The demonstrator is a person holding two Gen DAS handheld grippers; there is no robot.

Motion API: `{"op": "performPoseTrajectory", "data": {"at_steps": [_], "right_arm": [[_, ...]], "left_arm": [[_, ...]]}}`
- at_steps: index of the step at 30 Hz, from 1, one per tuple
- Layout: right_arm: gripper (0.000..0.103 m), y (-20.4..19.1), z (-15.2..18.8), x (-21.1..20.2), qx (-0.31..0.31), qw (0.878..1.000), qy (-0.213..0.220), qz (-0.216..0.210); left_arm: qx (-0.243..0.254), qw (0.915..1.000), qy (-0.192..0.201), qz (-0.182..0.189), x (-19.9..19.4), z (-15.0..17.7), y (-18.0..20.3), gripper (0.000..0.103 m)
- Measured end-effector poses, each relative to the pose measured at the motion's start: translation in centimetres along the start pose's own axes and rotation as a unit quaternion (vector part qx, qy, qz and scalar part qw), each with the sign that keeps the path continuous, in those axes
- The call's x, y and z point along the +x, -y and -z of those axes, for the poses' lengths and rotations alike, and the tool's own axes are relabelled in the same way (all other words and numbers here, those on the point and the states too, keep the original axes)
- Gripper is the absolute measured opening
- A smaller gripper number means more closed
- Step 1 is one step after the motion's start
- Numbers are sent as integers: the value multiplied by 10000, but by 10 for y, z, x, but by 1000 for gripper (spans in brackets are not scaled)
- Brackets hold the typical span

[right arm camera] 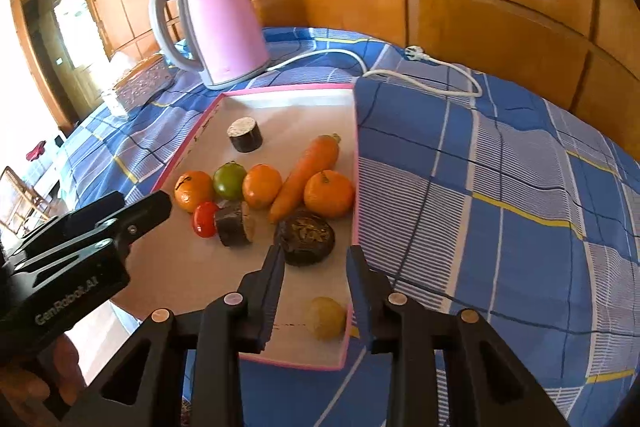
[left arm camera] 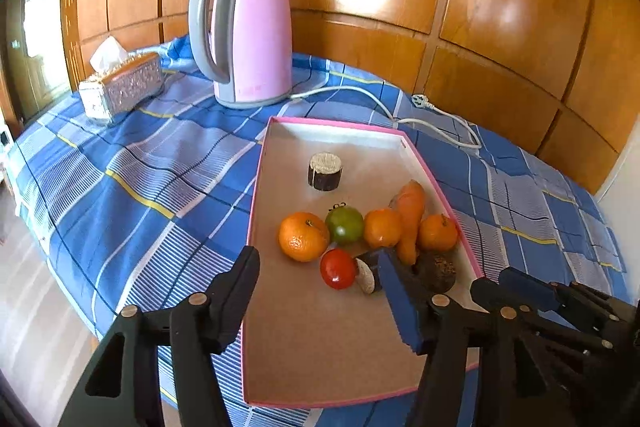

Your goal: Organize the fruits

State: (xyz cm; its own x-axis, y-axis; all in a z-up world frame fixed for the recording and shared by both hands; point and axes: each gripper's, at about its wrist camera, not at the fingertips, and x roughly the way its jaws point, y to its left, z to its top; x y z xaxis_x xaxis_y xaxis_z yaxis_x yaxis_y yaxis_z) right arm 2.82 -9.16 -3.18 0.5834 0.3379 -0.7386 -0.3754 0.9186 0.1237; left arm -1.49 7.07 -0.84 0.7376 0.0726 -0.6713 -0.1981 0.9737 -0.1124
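I have both tools hovering over the near end of the pink-rimmed tray (left arm camera: pixel 256 195), empty-handed: the left gripper (left arm camera: pixel 316 267) spread wide, the right gripper (right arm camera: pixel 316 259) at a moderate gap. The fruit already sits clustered mid-tray: three oranges (right arm camera: pixel 329 193), a green tomato (right arm camera: pixel 229 180), a red tomato (right arm camera: pixel 205 219) and a carrot (right arm camera: pixel 308 173). One yellowish fruit (right arm camera: pixel 326 318) lies alone at six o'clock of the cluster, between my right fingers. I judge gathering nearly finished; that straggler remains.
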Motion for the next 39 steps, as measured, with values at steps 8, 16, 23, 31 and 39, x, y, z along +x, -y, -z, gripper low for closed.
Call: {"op": "performPoseTrajectory", "data": {"at_steps": [8,16,23,31,39], "right_arm": [[33,2,2,-6,25,9999,87,115],[33,2,4,-8,10,9997,120,212],[33,0,5,-10,-25,9997,126,218],[33,0,5,-10,-28,9997,133,223],[33,0,6,-10,-30,9997,130,221]], "left_arm": [[101,9998,159,-96,-9,3,8,78],[92,9996,190,-211,-12,5,8,84],[96,9995,210,-221,-14,5,8,85],[66,9996,179,-228,-13,5,5,88],[72,9996,171,-233,-14,6,4,90]]}}
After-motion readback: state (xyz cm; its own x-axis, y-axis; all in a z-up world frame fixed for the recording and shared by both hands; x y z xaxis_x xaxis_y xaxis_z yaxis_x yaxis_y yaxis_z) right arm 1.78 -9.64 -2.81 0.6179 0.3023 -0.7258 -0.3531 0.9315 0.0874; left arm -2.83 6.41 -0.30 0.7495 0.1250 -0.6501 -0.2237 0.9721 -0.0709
